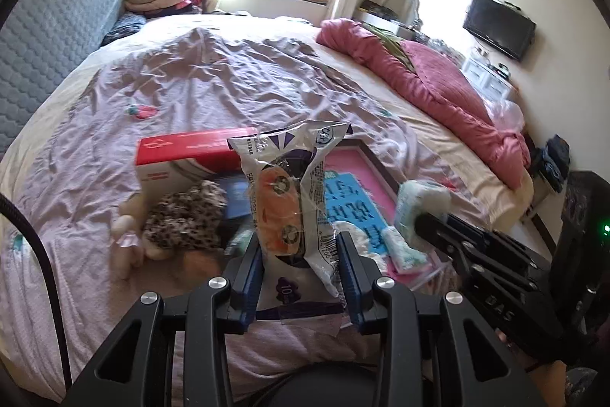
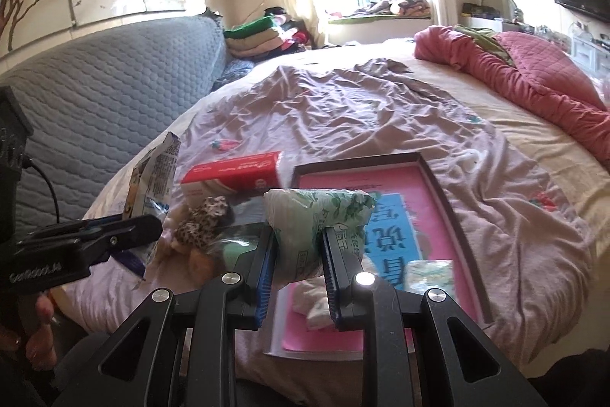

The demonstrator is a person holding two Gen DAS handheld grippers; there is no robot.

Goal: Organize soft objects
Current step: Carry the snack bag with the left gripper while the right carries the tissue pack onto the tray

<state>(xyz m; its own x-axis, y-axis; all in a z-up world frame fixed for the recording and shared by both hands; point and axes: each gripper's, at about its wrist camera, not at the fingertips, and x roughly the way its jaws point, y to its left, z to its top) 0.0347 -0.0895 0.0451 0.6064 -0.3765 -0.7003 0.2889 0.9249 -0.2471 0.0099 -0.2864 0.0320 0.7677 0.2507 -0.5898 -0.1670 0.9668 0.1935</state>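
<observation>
Left gripper point(image 1: 301, 246): its two blue fingers are partly closed and squeeze a crinkly plastic pack point(image 1: 289, 185). The pack stands up between them, lifted off the bed.
Right gripper point(image 2: 297, 246): its fingers are almost closed and pinch a soft tissue pack point(image 2: 316, 224) with green leaves printed on it. That pack is up in the air too.
Where the two are: in the left view the right gripper sits at 3 o'clock from the left one, near but not touching.
Under the tools: a shallow box lid point(image 2: 434, 178) with a pink and blue picture inside lies on the purple sheet point(image 1: 236, 82). One more small tissue pack point(image 2: 431, 273) and a white cloth point(image 2: 312, 304) lie in it, at 5 and 6 o'clock from the right gripper.
Close by: a red and white box point(image 1: 190, 155) at 11 o'clock from the left gripper, and a spotted soft toy point(image 1: 187, 212) at 9 o'clock.
Step now: both hands carry a soft pack, I think to one tidy spot.
Next move: lower each pack gently over a bare spot in the lid, then open the fingers only when it rests flat.
</observation>
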